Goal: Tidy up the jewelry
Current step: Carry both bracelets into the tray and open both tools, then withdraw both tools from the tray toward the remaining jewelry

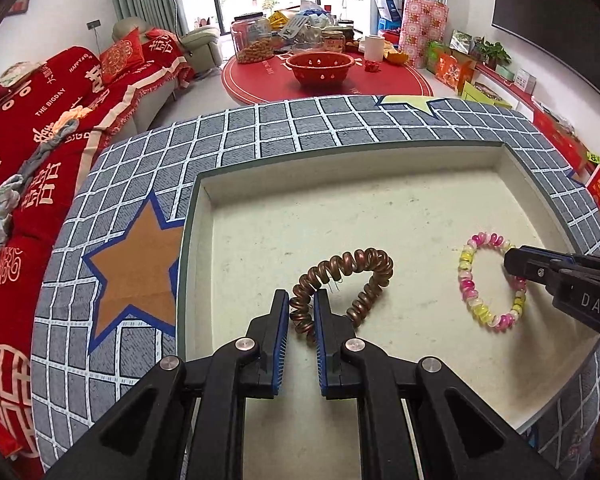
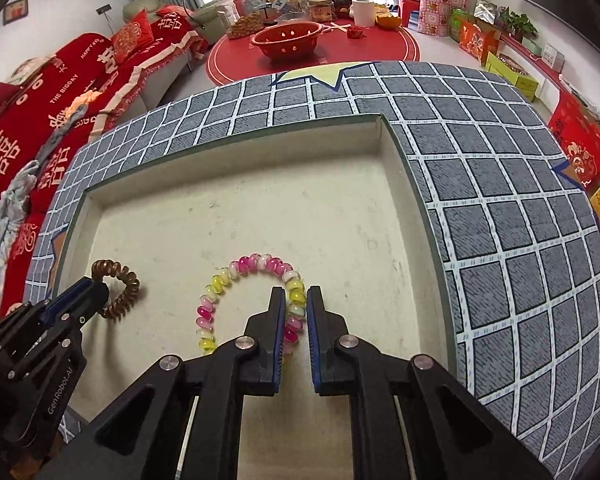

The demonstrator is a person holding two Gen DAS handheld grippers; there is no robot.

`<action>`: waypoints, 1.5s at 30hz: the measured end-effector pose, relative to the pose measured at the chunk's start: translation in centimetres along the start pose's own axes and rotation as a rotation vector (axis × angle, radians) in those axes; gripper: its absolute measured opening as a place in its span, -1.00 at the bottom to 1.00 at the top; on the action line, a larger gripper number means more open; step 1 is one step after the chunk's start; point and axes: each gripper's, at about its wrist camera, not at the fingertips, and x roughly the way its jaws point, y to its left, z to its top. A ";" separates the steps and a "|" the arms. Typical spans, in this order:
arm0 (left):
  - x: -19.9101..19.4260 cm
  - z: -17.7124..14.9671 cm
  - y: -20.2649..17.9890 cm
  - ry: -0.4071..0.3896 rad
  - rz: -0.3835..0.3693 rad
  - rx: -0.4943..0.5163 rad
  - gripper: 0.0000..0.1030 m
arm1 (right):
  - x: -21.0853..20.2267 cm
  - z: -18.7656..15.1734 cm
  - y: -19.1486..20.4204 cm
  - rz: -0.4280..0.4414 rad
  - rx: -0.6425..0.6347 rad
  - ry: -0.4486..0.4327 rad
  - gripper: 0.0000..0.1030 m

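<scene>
Grey grid-patterned tablecloth [image 1: 140, 168] carrying shallow cream tray [image 1: 340, 216]. Left gripper [image 1: 302, 304]: narrow, pinching bronze spiral coil bracelet [image 1: 348, 276] on tray floor. Right gripper [image 2: 296, 300]: narrow, clasping pink-and-yellow beaded bracelet [image 2: 236, 280] lying near the coil.

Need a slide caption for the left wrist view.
Left hand-held gripper pinches brown coil bracelet inside shallow tray.

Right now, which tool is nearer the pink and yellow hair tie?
Right. The right tool straddles the pink and yellow hair tie in the tray; the left tool sits apart, closed on the brown hair tie.
</scene>
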 end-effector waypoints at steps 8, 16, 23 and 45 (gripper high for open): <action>-2.6 0.2 0.1 -0.087 0.029 -0.007 1.00 | -3.0 -0.1 -0.3 0.053 0.040 -0.062 -0.01; -7.2 -0.8 1.3 -0.128 -0.042 -0.028 1.00 | -8.4 -1.4 -0.6 0.134 0.065 -0.143 0.45; -12.1 -4.9 3.4 -0.172 -0.093 -0.076 1.00 | -14.4 -4.9 -1.0 0.204 0.074 -0.242 0.70; -16.3 -19.7 5.6 -0.107 -0.052 -0.076 1.00 | -18.5 -19.6 -3.2 0.158 0.128 -0.195 1.00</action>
